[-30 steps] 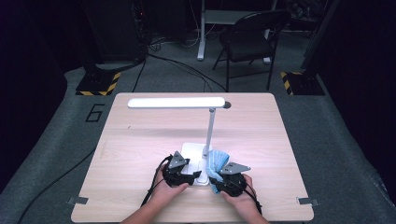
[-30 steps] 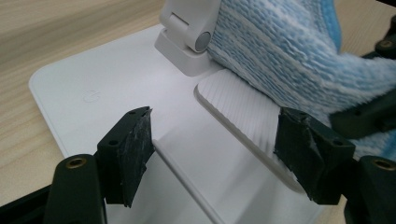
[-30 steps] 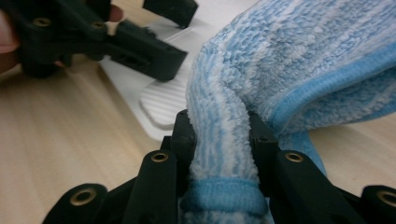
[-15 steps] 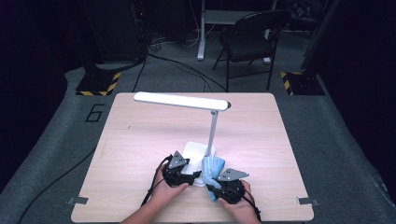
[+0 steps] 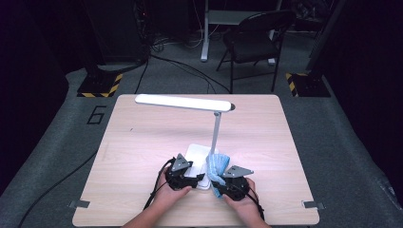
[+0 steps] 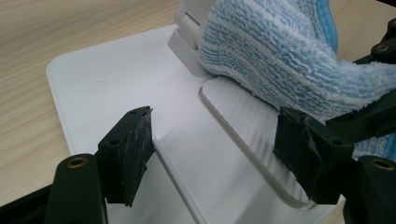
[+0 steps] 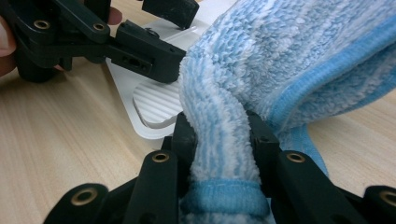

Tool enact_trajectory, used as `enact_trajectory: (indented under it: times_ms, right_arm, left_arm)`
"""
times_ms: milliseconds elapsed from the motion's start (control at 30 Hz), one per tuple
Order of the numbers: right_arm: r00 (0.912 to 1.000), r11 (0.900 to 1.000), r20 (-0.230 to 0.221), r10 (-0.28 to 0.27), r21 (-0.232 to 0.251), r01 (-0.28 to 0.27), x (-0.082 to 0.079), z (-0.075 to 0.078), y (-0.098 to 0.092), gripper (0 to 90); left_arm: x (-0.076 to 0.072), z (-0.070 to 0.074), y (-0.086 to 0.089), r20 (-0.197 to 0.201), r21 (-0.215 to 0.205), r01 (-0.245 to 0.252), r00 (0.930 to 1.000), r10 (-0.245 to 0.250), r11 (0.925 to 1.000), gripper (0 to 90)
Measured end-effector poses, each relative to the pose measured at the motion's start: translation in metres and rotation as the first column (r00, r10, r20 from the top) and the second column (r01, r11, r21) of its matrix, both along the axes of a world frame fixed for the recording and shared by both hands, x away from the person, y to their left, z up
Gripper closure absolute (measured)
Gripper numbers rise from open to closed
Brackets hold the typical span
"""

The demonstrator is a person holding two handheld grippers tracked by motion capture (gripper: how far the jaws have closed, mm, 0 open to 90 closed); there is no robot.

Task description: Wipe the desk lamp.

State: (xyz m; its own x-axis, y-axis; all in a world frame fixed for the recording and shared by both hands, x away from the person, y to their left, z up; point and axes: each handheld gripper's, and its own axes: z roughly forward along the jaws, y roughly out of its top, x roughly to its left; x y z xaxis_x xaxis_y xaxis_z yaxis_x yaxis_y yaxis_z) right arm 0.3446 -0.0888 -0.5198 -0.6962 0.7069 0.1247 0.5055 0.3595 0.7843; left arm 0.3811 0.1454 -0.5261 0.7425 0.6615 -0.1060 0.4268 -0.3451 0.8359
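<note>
Right gripper view: we see our right gripper (image 7: 219, 140) pinching the blue cloth (image 7: 289, 60); left gripper (image 6: 215, 149), at ten o'clock, stands open over the lamp base (image 6: 116, 84).

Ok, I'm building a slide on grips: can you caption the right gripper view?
Right tool shut on a folded blue cloth, beside the white lamp base on the wooden table.

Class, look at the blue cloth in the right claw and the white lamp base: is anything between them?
Nothing visible. The cloth, pinched in the right claw, lies against the lamp base by its stem; the left claw stands open over the base beside it, not between.
</note>
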Motion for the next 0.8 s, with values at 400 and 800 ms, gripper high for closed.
enact_trajectory:
  times_ms: [400,800]
  right_arm:
    - [0.9998,1.000,-0.012,-0.014,0.024,0.015,0.004,0.000,-0.003,69.8]
    - [0.9994,0.999,-0.023,0.028,0.027,-0.027,-0.016,0.001,0.000,69.9]
  left_arm:
    - [0.001,0.000,0.001,0.008,0.001,-0.012,0.9999,0.012,0.9999,28.9]
    - [0.001,0.000,0.001,0.013,0.005,-0.011,0.9999,0.011,0.9999,28.9]
